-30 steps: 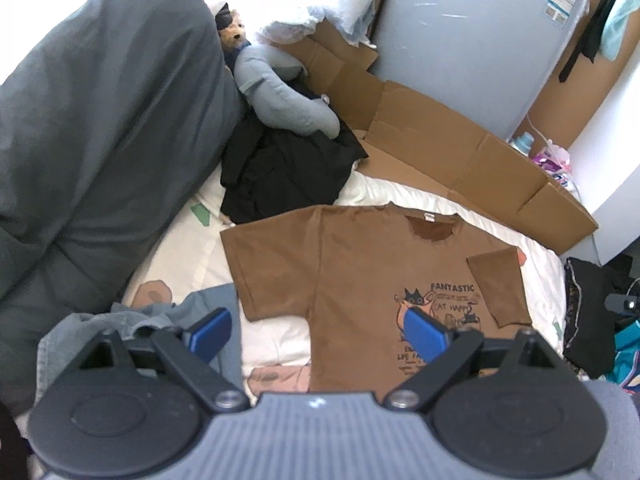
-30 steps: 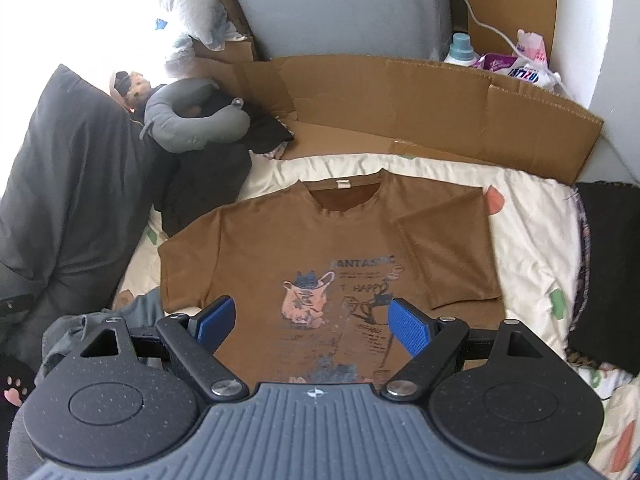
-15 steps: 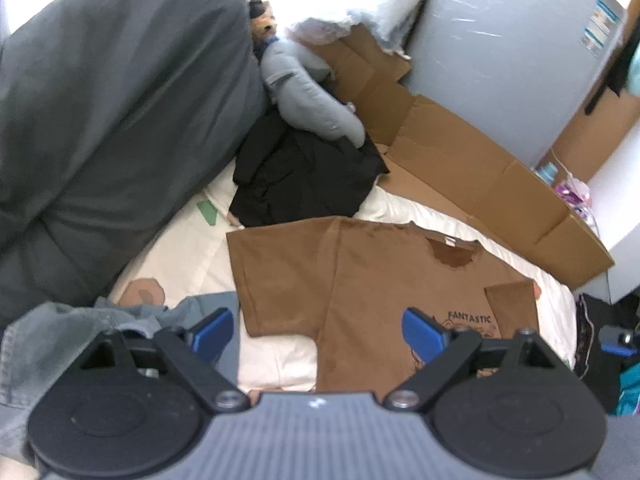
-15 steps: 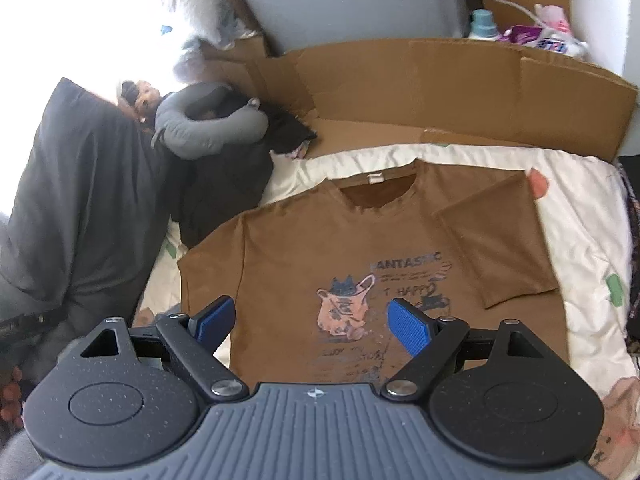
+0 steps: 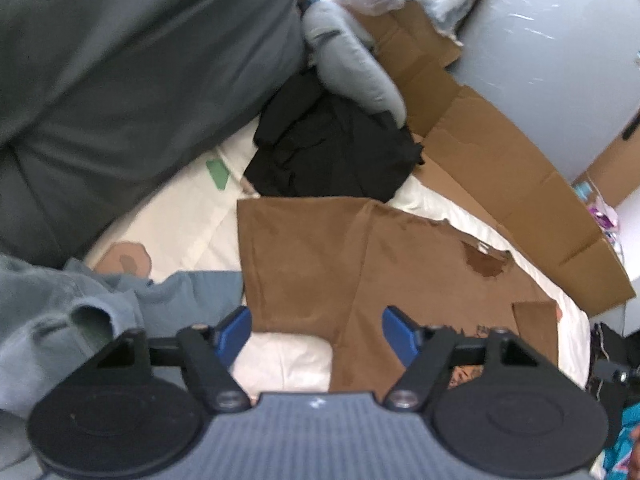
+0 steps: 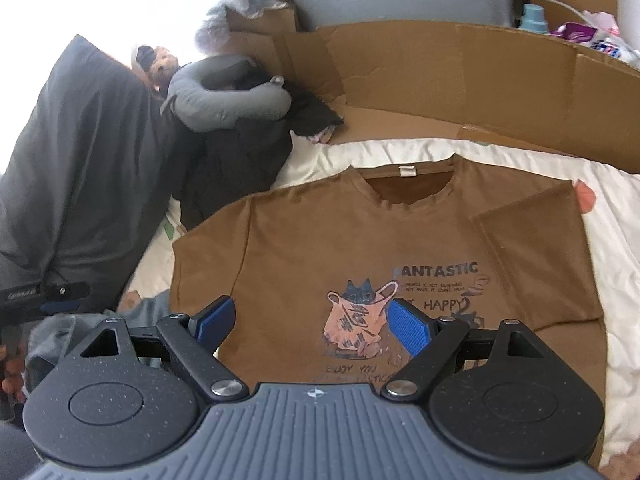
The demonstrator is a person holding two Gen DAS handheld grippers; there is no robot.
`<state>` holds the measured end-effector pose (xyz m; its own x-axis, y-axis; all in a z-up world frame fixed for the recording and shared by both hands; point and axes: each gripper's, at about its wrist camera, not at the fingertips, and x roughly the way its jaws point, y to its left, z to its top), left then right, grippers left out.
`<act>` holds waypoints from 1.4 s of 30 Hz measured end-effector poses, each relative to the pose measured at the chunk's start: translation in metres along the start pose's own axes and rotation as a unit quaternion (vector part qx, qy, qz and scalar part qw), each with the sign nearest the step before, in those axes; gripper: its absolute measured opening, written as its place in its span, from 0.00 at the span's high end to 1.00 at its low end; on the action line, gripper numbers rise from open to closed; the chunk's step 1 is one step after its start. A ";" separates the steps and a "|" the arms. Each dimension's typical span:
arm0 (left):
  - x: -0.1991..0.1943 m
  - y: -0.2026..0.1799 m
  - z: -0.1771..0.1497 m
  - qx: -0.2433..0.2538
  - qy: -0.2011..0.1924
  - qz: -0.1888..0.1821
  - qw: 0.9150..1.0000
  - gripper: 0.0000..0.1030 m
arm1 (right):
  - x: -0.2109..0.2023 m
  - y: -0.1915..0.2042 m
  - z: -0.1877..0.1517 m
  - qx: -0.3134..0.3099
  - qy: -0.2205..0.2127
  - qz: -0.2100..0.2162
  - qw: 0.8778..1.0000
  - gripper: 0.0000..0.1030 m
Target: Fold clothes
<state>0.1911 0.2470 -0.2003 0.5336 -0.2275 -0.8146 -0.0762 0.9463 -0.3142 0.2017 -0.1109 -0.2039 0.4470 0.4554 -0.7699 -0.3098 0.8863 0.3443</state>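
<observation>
While both hand-held grippers (image 5: pixel 316 330) (image 6: pixel 310 322) hover spread, the brown T-shirt (image 6: pixel 400 240) lies flat on the bed (image 6: pixel 616 216).

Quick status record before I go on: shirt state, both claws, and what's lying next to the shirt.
shirt: brown T-shirt flat on the bed, print up
folded so far: one sleeve turned in over the front
other sleeve: spread flat
left claw: open, holding nothing, above the spread sleeve
right claw: open, holding nothing, above the print
neighbours: black garment, blue-grey garment
</observation>
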 end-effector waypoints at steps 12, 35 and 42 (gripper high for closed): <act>0.068 0.028 -0.020 -0.021 0.033 0.049 0.998 0.47 | 0.059 0.018 -0.019 -0.055 0.013 -0.005 0.998 0.15; 0.140 0.051 -0.029 -0.106 0.052 0.045 0.992 0.72 | 0.148 0.036 -0.041 -0.074 0.058 0.019 0.995 0.16; 0.152 0.062 -0.036 -0.195 0.050 0.033 0.979 0.75 | 0.156 0.039 -0.050 -0.082 0.072 0.019 0.994 0.16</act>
<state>0.2369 0.2633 -0.3612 0.4330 -0.2093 -0.8768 -0.4336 0.8044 -0.4062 0.2175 -0.0093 -0.3375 0.3111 0.4607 -0.8313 -0.4622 0.8376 0.2912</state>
